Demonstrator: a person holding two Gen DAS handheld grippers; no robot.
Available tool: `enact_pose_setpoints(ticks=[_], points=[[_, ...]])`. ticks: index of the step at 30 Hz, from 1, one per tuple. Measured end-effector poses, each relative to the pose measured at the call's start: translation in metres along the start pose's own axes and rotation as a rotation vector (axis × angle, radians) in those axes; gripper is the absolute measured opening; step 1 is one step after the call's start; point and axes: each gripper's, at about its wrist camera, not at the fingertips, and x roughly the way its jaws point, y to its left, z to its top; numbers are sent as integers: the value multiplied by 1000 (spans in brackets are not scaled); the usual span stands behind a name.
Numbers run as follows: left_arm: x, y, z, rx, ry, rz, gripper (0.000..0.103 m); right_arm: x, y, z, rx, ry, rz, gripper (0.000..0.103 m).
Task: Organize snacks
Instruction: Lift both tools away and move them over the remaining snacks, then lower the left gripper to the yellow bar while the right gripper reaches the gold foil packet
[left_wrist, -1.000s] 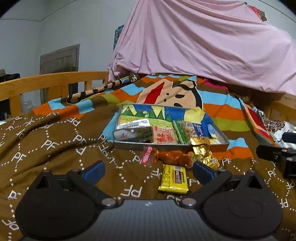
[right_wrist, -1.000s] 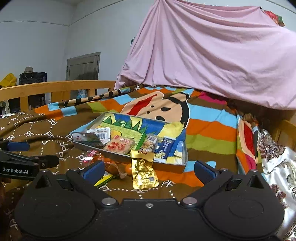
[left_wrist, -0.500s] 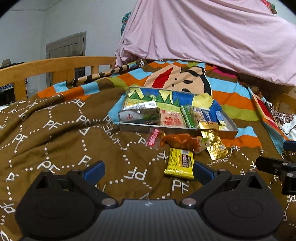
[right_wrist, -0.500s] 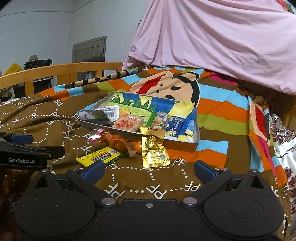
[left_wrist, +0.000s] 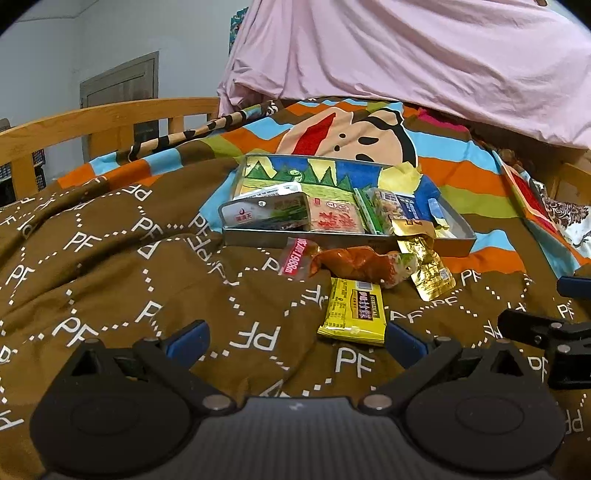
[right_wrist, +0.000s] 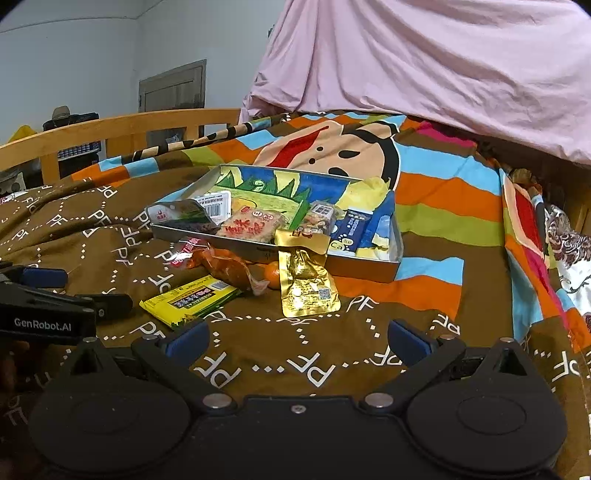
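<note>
While I lower both tongs nearer the bed since a second ago | left tongs (left_wrist: 295, 338) spread wide, empty, yellow packet (left_wrist: 352, 312) just ahead | orange packet (left_wrist: 360, 263), gold pouch (left_wrist: 428, 266) loose before tray (left_wrist: 332, 240) | right tongs (right_wrist: 295, 338) wide, empty | pickup looks next

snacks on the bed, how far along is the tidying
Partly done. Several packets already lie in the tray, such as the red-print cracker pack. Nothing is in hand: the left gripper and right gripper are both open and empty. Left on the blanket: the yellow packet, the orange-wrapped snack, the small pink packet, and the gold pouch leaning against the tray's front wall.
</note>
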Motion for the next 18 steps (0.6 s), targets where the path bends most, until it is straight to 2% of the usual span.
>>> enact_pose_setpoints(ticks=[10,18], points=[[7,-5,6,35,2,-5,103,13,-3,-1,3,6,-1,102],[19,-13,17,97,-6,-77,103,23,-10,-3,3,14,-24,102]])
